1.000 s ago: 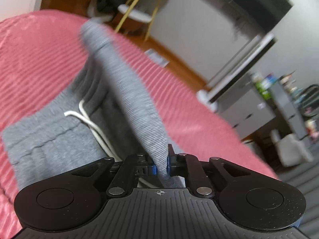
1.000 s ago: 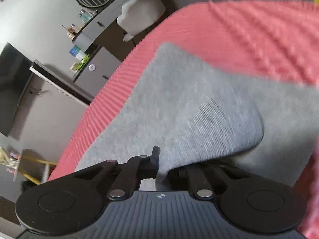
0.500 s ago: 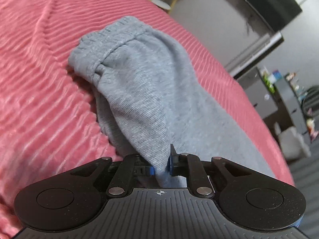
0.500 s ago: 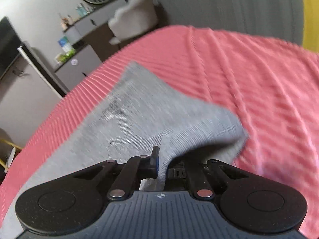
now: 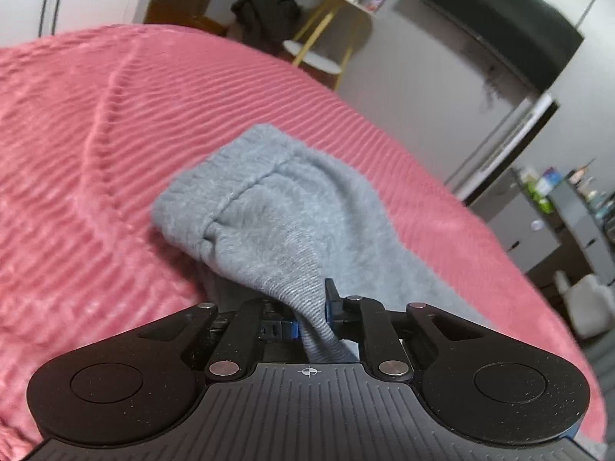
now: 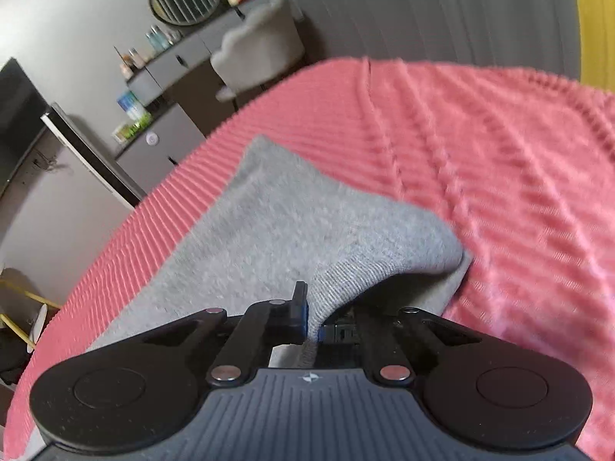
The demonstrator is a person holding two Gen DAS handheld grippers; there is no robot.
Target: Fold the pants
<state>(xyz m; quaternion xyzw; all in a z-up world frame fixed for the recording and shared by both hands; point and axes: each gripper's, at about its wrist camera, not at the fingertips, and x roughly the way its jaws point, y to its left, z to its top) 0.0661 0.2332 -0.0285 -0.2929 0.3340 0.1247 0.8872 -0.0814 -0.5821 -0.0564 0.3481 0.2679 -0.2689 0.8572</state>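
The pants [image 5: 280,226] lie on the bed [image 5: 96,153], just in front of both hand-held grippers. Behind the bed, a stool [image 5: 313,55] stands by the wall. A chair [image 6: 257,57] sits past the bed's far edge, beside a dresser [image 6: 165,146].

I see the grey knit pants [image 5: 276,226] lying folded over on the pink ribbed blanket [image 5: 96,146], ribbed cuff end bunched up, fabric edge raised.
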